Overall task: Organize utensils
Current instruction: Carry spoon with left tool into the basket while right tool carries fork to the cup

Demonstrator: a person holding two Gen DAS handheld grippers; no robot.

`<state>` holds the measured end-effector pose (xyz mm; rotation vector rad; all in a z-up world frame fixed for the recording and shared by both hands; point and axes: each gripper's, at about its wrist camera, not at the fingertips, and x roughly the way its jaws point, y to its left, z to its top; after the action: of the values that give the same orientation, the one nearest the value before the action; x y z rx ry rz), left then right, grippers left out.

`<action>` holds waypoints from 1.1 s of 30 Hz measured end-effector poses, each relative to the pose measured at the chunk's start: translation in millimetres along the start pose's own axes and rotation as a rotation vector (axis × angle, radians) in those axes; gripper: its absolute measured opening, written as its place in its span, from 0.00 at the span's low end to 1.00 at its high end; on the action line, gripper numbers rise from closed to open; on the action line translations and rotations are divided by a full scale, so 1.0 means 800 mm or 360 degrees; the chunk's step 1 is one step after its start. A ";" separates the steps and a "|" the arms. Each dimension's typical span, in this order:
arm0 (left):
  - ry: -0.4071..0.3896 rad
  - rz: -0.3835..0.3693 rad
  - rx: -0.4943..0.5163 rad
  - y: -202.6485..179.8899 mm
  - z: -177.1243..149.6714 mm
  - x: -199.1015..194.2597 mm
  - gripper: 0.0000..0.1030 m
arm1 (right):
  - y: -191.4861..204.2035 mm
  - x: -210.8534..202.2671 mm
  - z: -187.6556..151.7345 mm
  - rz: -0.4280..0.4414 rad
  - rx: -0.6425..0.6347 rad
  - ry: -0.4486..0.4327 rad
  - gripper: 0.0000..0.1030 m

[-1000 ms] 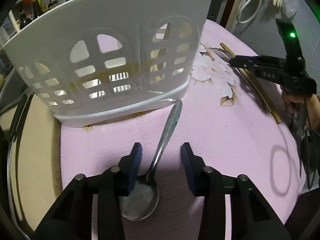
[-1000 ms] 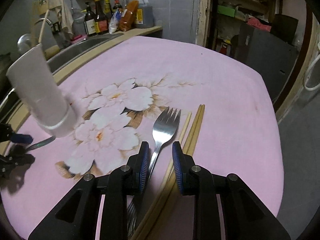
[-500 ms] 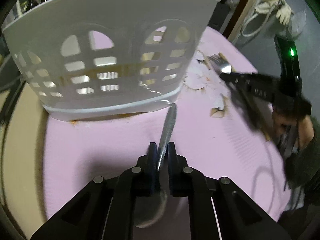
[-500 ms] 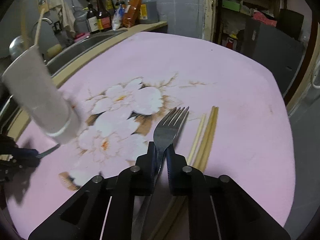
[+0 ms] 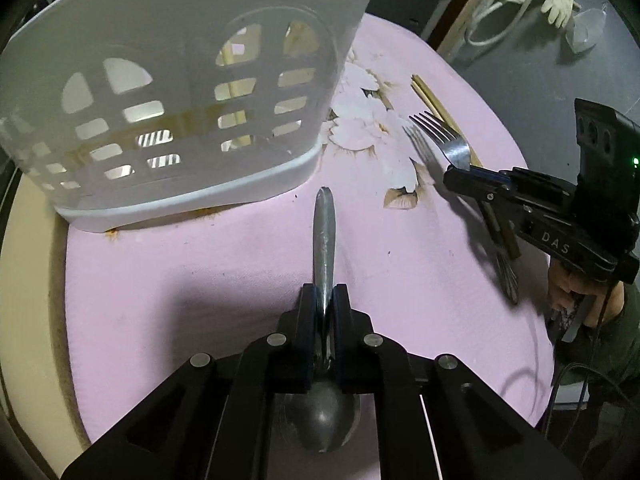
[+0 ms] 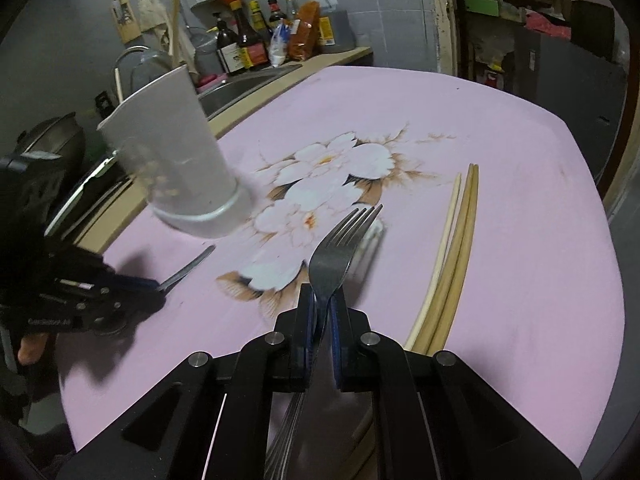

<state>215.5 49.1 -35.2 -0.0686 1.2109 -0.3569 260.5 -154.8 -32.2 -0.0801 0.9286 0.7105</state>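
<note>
My left gripper is shut on the neck of a metal spoon; its handle points toward the white slotted utensil basket just ahead, its bowl lies under the fingers. My right gripper is shut on a metal fork, lifted off the pink cloth with its tines pointing away. In the left wrist view the right gripper holds the fork to the right of the basket. In the right wrist view the left gripper and the spoon handle show at the left, below the basket.
Several chopsticks lie on the pink flowered tablecloth right of the fork, also seen as chopsticks in the left wrist view. A sink, bottles and a pot stand beyond the table's far left edge. A person's hand holds the right gripper.
Both grippers went from open to shut, the left on the spoon, the right on the fork. The fork has risen off the cloth and shifted toward the basket.
</note>
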 end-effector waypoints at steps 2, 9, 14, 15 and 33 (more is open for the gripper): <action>-0.0002 0.0005 0.0015 -0.002 0.002 0.001 0.05 | -0.002 0.000 -0.002 0.0010 0.0010 -0.0001 0.05; -0.0251 -0.0070 -0.0104 -0.005 -0.028 -0.010 0.04 | 0.015 -0.026 -0.013 -0.0029 -0.0029 -0.0182 0.05; -0.0587 -0.0135 -0.0071 -0.028 -0.053 -0.032 0.04 | 0.053 -0.064 -0.025 -0.0188 -0.0155 -0.0488 0.04; -0.0675 -0.0122 -0.0048 -0.035 -0.058 -0.038 0.04 | 0.057 -0.069 -0.026 -0.0209 -0.0168 -0.0533 0.04; -0.1463 0.0004 0.0026 -0.058 -0.039 -0.162 0.04 | 0.132 -0.128 0.005 -0.0499 -0.0400 -0.1160 0.01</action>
<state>136.6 48.9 81.8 -0.1930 0.2984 -0.2797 160.8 -125.8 72.2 -0.1710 0.1199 0.4994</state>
